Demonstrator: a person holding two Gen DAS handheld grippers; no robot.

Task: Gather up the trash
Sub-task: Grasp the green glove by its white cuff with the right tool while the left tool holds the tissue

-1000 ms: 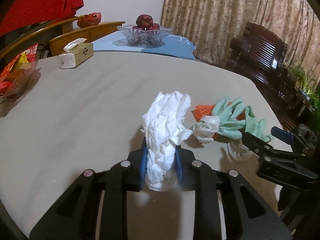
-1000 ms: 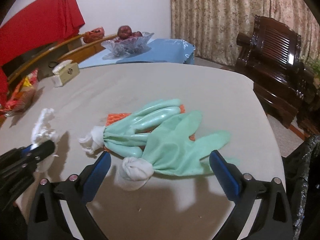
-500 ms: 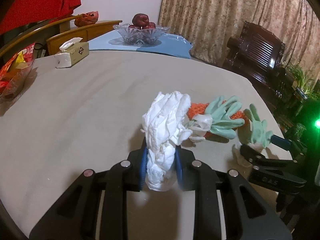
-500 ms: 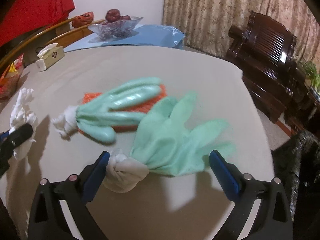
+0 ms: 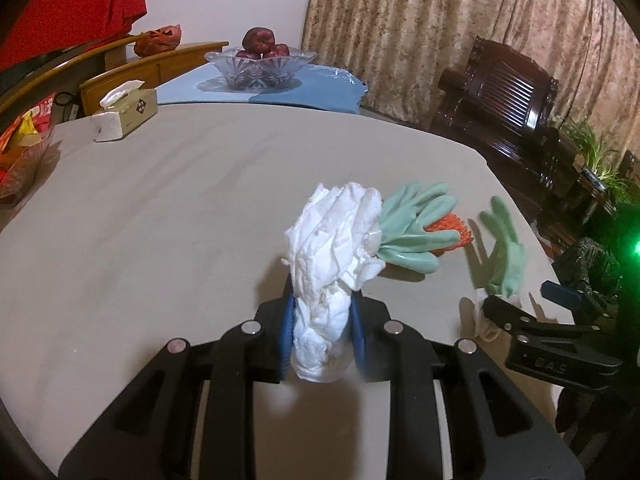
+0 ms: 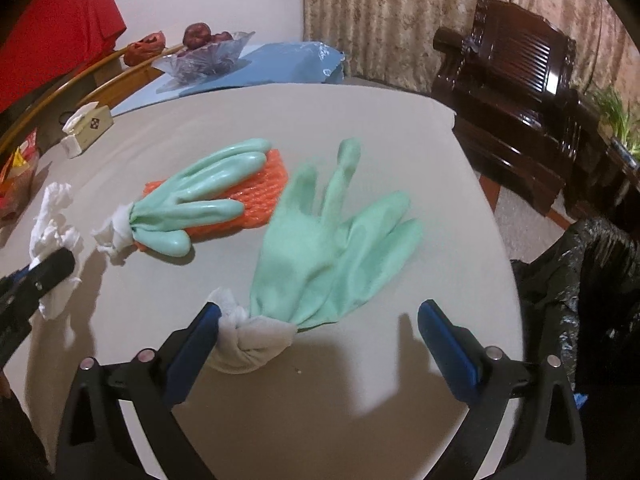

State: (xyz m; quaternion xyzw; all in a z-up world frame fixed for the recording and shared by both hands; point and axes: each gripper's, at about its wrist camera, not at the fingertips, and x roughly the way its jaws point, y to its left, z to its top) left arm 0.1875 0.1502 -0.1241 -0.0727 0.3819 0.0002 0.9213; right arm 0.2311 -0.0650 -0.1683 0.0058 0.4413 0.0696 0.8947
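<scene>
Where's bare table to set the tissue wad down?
Free: the wide stretch of table between the tissue box and the wad in the left gripper. Crowded: the right side, with two green gloves, orange mesh and the right gripper.

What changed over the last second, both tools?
The right tool moved in over the flat green glove; its jaws have just been closing slightly, one pad touching the knotted white cuff, not gripped. The left tool stayed clamped on the crumpled tissue. Second glove and orange net unmoved.
</scene>
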